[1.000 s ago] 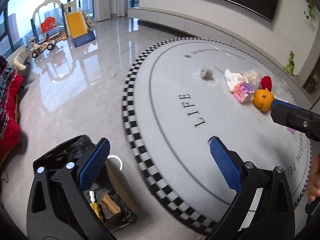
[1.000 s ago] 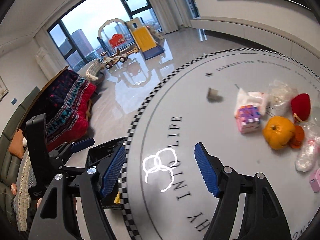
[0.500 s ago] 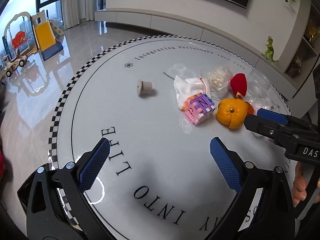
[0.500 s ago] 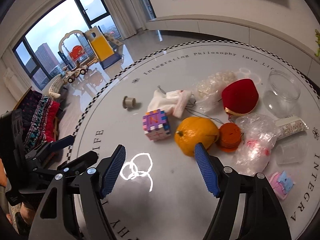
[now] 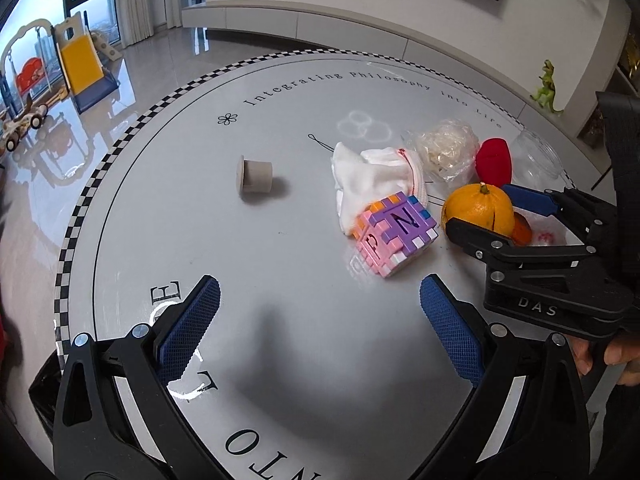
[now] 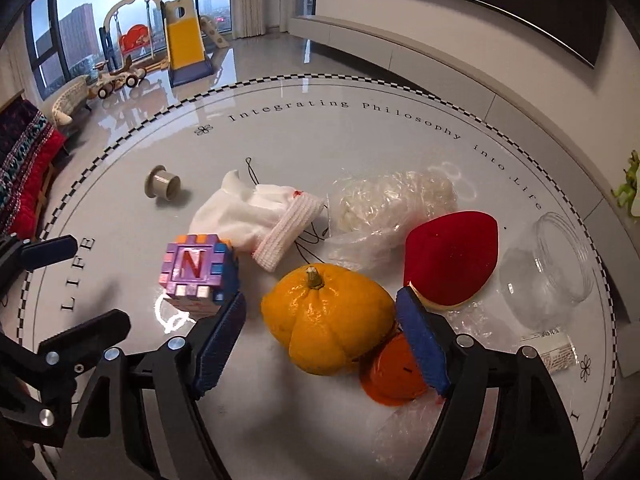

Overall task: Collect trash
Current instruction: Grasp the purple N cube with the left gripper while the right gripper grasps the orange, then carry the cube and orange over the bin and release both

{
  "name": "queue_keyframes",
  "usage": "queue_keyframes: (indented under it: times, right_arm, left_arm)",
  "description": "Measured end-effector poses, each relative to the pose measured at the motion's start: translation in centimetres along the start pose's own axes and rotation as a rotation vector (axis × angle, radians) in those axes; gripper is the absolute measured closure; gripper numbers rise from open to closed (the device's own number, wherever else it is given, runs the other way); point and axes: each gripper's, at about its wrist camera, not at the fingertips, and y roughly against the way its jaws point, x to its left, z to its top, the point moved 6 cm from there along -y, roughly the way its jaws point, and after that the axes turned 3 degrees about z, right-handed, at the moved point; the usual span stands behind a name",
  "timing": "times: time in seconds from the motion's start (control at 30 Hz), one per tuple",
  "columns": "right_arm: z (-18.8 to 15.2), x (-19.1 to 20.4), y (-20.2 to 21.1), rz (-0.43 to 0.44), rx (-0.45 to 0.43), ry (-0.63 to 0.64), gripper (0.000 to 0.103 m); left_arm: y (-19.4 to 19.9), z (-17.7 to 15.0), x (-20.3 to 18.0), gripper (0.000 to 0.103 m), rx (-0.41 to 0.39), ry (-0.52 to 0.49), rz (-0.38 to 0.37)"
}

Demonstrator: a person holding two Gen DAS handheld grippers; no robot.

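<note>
Jar (image 6: 548,268) on its side – clear, bag (image 6: 394,204) holding pale wad.

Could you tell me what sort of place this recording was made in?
Most likely a high-rise home's living room: a children's slide by tall windows showing city towers, a wall-mounted TV, and a sofa beside the round table.

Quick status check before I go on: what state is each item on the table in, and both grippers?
left gripper: open, empty, above bare table
right gripper: open, jaws either side of the orange
orange: whole, unpeeled, stem up
clear jar: on its side, lidless, looks empty
grey spool: tipped on its side
white sock: crumpled
letter cube: assembled, N showing
plastic bag: crumpled
</note>
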Motion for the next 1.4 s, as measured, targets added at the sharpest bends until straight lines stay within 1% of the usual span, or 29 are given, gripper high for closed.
queue_keyframes:
  times: [0.03,0.1,0.13,0.23,0.33,0.37,0.4,0.43,0.47,0.57,0.67,0.87,0.97,1.07,1.17,1.4]
  right_arm:
    - [0.0,-0.3,-0.1,0.009,0.003,-0.005,0.036]
    - [0.1,-1.2,0.4,0.047,0.011,-0.049,0.045]
    - [0.1,-1.5,0.9,0.072,0.005,-0.071,0.047]
    - [0.2,-2.6,2.9,0.111,-0.038,-0.14,0.047]
    - [0.1,-3.6,4.6,0.129,-0.07,-0.193,0.047]
    - [0.1,-3.9,5.0,0.142,-0.076,-0.211,0.047]
    - [0.1,-4.0,5.1,0.151,-0.077,-0.221,0.047]
    - [0.0,-4.1,5.5,0.156,-0.081,-0.227,0.047]
    - [0.1,-4.0,5.5,0.156,-0.083,-0.227,0.047]
    - [-0.1,-3.8,6.3,0.16,-0.087,-0.232,0.047]
    - [-0.5,-3.4,7.0,0.179,-0.088,-0.237,0.047]
    - [-1.3,-0.8,8.8,0.211,-0.092,-0.237,0.047]
    - [-1.7,1.4,10.0,0.234,-0.096,-0.231,0.047]
    - [-2.3,3.7,11.0,0.261,-0.093,-0.221,0.047]
    - [-2.7,6.8,11.7,0.297,-0.087,-0.205,0.047]
    - [-3.6,15.3,12.7,0.386,-0.058,-0.122,0.047]
  left_arm:
    - [-0.2,0.1,-0.2,0.006,0.002,0.004,-0.001]
    - [-0.5,0.4,-0.7,0.006,0.005,0.008,-0.007]
    - [-0.7,0.6,-1.1,0.006,0.006,0.006,-0.012]
    - [-1.6,1.2,-2.6,0.006,0.012,-0.011,-0.003]
    - [-2.8,1.8,-4.0,0.007,0.018,-0.02,0.031]
    - [-3.1,2.0,-4.2,0.014,0.019,-0.02,0.038]
    - [-3.6,2.2,-4.5,0.03,0.032,-0.017,0.043]
    - [-4.1,2.3,-4.7,0.037,0.053,-0.006,0.03]
    - [-4.6,2.2,-4.8,0.048,0.074,0.01,0.014]
    - [-4.8,2.2,-4.9,0.049,0.077,0.02,0.017]
    - [-3.8,1.5,-4.7,0.049,0.076,0.029,-0.023]
    - [0.5,-0.4,-2.7,0.049,0.032,0.009,-0.019]
    - [2.5,-1.6,-1.4,0.049,0.015,0.016,-0.011]
    - [4.5,-3.1,0.3,0.049,0.003,0.014,0.013]
    - [6.6,-4.8,2.3,0.049,-0.013,0.033,0.036]
    - [10.9,-9.1,8.2,0.049,-0.031,0.094,0.116]
